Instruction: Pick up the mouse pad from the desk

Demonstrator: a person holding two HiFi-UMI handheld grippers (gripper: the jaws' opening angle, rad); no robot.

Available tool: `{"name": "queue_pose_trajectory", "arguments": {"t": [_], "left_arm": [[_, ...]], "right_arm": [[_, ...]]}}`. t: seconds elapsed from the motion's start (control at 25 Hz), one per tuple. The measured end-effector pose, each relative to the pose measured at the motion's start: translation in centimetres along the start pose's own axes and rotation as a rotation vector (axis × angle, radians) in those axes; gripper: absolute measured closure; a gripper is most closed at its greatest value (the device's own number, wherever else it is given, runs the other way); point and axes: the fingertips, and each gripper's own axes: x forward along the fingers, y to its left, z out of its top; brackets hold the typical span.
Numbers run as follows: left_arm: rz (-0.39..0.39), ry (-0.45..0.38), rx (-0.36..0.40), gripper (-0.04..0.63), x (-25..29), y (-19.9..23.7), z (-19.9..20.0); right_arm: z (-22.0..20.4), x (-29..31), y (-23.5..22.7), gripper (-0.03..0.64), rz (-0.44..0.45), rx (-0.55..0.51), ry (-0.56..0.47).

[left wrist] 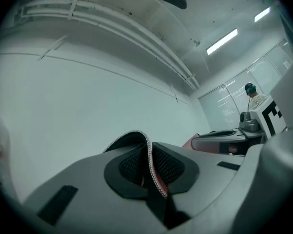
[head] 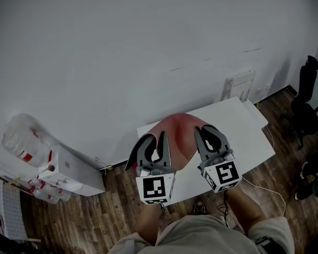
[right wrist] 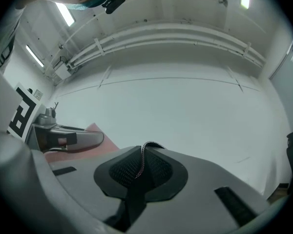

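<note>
Above the white surface (head: 250, 132) and the wood floor, the red mouse pad (head: 179, 132) hangs clear, one edge clamped in the left claw (head: 157, 139), another in the right claw (head: 204, 130). At far left lies a clear bag (head: 22, 139), contents unclear.

The mouse pad (head: 177, 135) has a matt, cloth-like red face and a stitched, woven-looking edge. The left gripper (head: 155, 137) and right gripper (head: 205, 130) have smooth, matt grey plastic jaws, and their black pads (left wrist: 175, 165) carry a fine, rough mesh texture. The bench (head: 244, 128) top is smooth and white. The floor (head: 122, 192) is dark wood planking. The wall (head: 122, 62) is matt white.
</note>
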Motion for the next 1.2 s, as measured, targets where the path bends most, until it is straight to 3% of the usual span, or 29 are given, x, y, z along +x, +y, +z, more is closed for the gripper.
{"name": "queue_pose_trajectory", "arguments": {"t": [0.52, 1.2], "left_arm": [[0.011, -0.002, -0.041, 0.549, -1.4, -0.9, 0.0], [0.014, 0.061, -0.064, 0.549, -2.1, -2.4, 0.7]], "right_arm": [[0.9, -1.8, 0.6, 0.565, -0.052, -0.095, 0.001], [0.9, -3.3, 0.0, 0.565, -0.048, -0.067, 0.016]]}}
